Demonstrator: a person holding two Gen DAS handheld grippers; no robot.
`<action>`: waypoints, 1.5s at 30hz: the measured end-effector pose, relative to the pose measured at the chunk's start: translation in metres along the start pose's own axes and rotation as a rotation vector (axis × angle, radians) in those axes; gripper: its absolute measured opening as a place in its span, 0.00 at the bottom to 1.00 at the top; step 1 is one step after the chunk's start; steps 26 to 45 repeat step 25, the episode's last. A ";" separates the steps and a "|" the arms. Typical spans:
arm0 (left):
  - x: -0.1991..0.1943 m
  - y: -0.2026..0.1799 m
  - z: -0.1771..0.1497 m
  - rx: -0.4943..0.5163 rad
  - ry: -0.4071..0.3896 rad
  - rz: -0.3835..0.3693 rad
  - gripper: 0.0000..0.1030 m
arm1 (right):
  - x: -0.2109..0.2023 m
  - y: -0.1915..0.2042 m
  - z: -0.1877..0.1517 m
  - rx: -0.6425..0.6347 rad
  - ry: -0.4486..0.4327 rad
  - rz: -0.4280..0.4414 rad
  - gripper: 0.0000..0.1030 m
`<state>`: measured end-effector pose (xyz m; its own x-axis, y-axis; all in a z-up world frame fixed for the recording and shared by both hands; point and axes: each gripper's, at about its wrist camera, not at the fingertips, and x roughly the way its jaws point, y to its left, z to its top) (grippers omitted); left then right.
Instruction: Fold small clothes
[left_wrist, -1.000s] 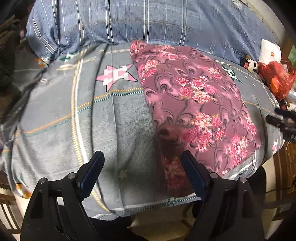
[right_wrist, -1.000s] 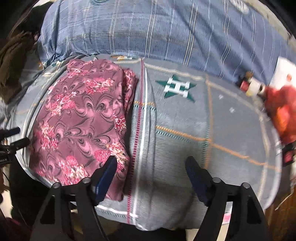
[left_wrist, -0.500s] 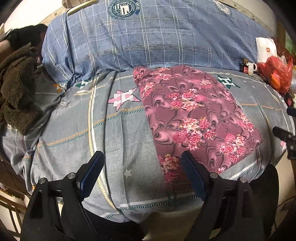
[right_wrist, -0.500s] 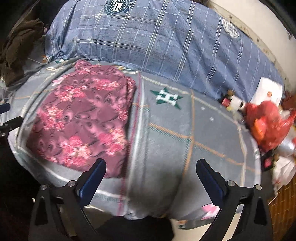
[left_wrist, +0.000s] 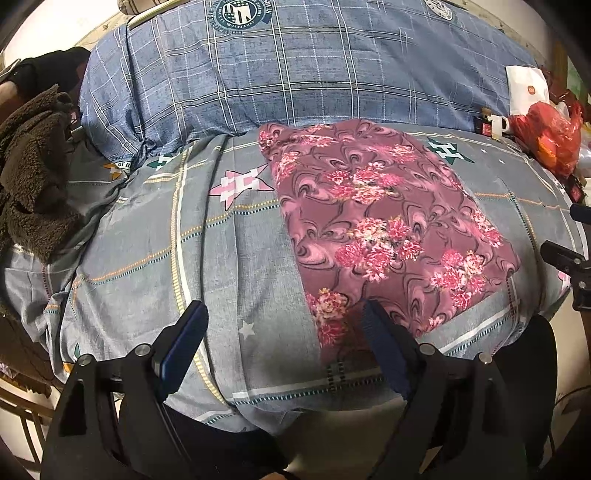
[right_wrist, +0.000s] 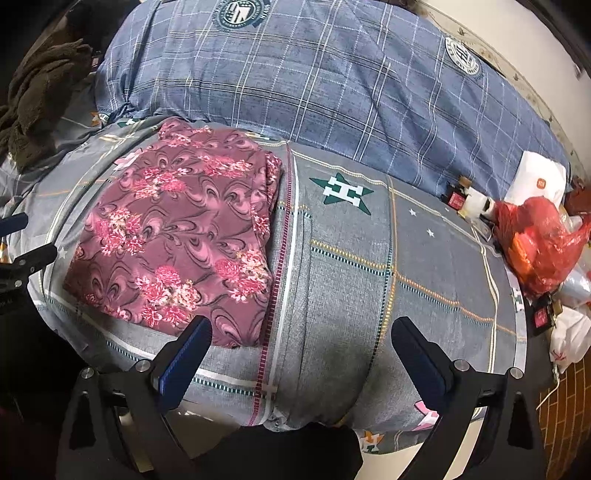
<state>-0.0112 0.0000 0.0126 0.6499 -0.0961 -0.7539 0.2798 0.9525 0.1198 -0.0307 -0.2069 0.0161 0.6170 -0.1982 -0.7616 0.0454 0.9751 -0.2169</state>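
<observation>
Right, we're looking at a bed (left_wrist: 155, 258) dressed in a grey checked sheet with pink and green stars, each star carrying a blocky letter H, and behind it a big blue plaid duvet (left_wrist: 314, 70) bunched along the wall. There's a round crest printed on that duvet up top, with lettering around its ring too small to make out. Off to the far side, a brown fleecy blanket (left_wrist: 29, 166) slumps in a heap. On the opposite edge there's clutter: a red plastic bag (right_wrist: 535, 240), and behind it a white paper bag (right_wrist: 541, 181) showing a small orange square logo; a little bottle (right_wrist: 474, 201) lies just beside them. Now the star of the show, the floral garment (left_wrist: 384, 229), maroon with pink blossoms, lies folded into a neat rectangle flat on the sheet, its near edge close to the bed's front edge. The left hand-held gripper (left_wrist: 284, 347) hangs over the front of the bed with its jaws spread wide, gripping nothing, its right finger in front of the garment's near corner. The right hand-held gripper (right_wrist: 301, 354) is likewise gaping wide and empty over bare sheet, the garment just beside its left finger; whether either finger touches the cloth, I can't tell.
</observation>
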 end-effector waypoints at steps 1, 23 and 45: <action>0.000 0.000 0.000 0.000 0.001 -0.008 0.84 | 0.001 -0.001 0.000 0.005 0.004 0.003 0.96; -0.006 -0.035 -0.004 0.069 0.024 -0.137 0.84 | 0.006 -0.019 -0.003 0.064 0.036 -0.001 0.96; -0.006 -0.038 -0.005 0.078 0.026 -0.138 0.84 | 0.006 -0.020 -0.004 0.064 0.037 -0.003 0.96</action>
